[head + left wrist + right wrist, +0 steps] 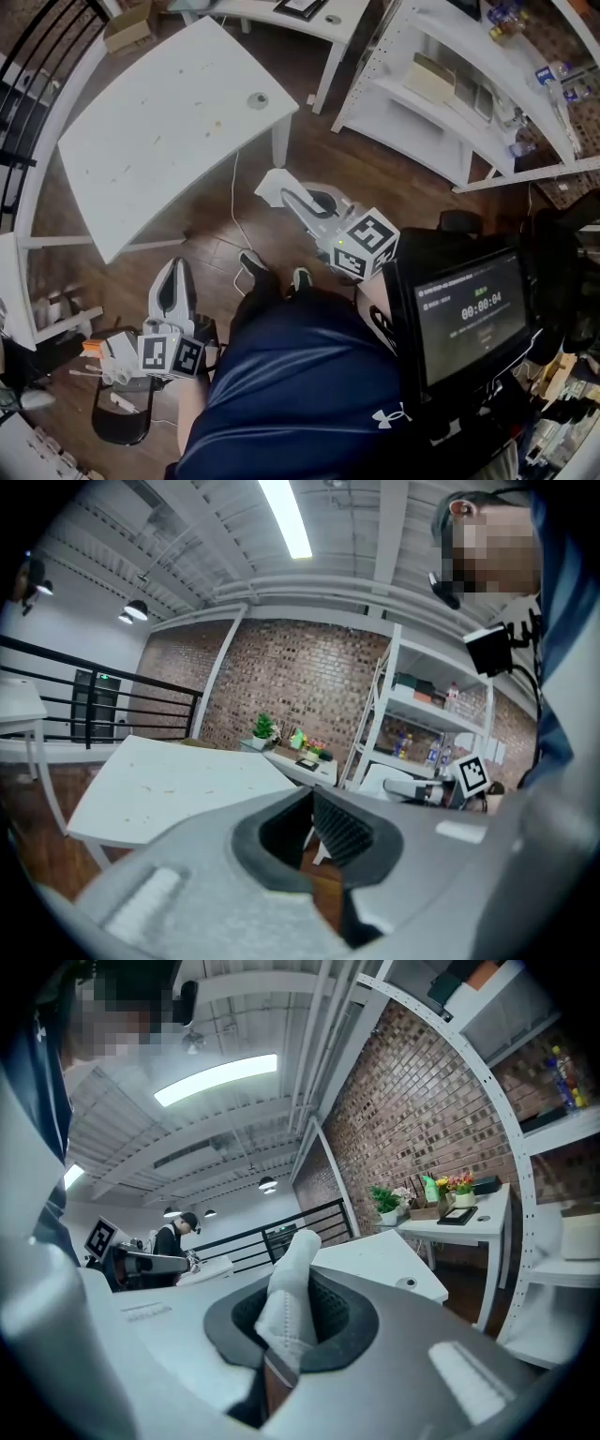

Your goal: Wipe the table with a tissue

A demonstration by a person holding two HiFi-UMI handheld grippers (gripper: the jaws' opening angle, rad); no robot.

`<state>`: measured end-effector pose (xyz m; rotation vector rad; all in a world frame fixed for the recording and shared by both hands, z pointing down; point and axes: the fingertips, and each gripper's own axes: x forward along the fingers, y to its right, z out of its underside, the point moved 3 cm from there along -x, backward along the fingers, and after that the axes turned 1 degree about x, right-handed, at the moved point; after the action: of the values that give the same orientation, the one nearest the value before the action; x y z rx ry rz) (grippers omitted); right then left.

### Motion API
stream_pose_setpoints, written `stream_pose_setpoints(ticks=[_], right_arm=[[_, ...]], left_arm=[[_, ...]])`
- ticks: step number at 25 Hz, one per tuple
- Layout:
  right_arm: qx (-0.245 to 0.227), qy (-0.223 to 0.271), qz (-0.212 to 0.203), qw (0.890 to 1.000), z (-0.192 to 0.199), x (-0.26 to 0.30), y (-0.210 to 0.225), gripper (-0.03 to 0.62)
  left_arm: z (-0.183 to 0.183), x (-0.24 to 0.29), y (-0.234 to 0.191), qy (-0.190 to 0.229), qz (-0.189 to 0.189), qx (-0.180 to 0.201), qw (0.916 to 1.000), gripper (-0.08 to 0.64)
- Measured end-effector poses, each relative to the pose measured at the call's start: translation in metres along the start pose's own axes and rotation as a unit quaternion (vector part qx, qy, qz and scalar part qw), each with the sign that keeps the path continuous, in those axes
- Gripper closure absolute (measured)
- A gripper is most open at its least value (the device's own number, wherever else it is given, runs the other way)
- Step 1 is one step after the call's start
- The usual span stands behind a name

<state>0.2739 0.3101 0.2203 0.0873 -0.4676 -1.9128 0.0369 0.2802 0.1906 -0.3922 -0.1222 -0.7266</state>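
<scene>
The white table (159,131) stands ahead of me on the wooden floor, its top speckled with small marks; it also shows in the left gripper view (169,782) and the right gripper view (380,1252). My right gripper (295,197) hangs in the air short of the table's near corner, shut on a folded white tissue (273,184) that sticks out past the jaws (286,1302). Low at my left side, well away from the table, my left gripper (175,274) has its jaws pressed together with nothing in them (312,799).
White shelving (450,103) holding boxes and bottles stands at the right. A second white desk (281,14) is behind the table. A black railing (28,56) runs along the left. A cable (234,206) lies on the floor. A dark stool (122,422) is by my left side.
</scene>
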Motion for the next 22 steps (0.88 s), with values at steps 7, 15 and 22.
stream_pose_setpoints(ticks=[7, 15, 22], right_arm=[[0.003, -0.008, -0.006, 1.000, 0.003, 0.009, 0.014, 0.578], [-0.005, -0.012, 0.030, 0.999, -0.012, 0.025, 0.042, 0.578], [-0.018, -0.049, 0.053, 0.997, -0.005, 0.080, 0.048, 0.578]], left_arm=[[0.004, 0.005, -0.001, -0.005, -0.015, -0.007, 0.9998, 0.557], [-0.002, 0.035, -0.024, -0.002, -0.003, -0.022, 0.9998, 0.557], [-0.003, 0.046, -0.083, 0.008, 0.000, -0.033, 0.9994, 0.557]])
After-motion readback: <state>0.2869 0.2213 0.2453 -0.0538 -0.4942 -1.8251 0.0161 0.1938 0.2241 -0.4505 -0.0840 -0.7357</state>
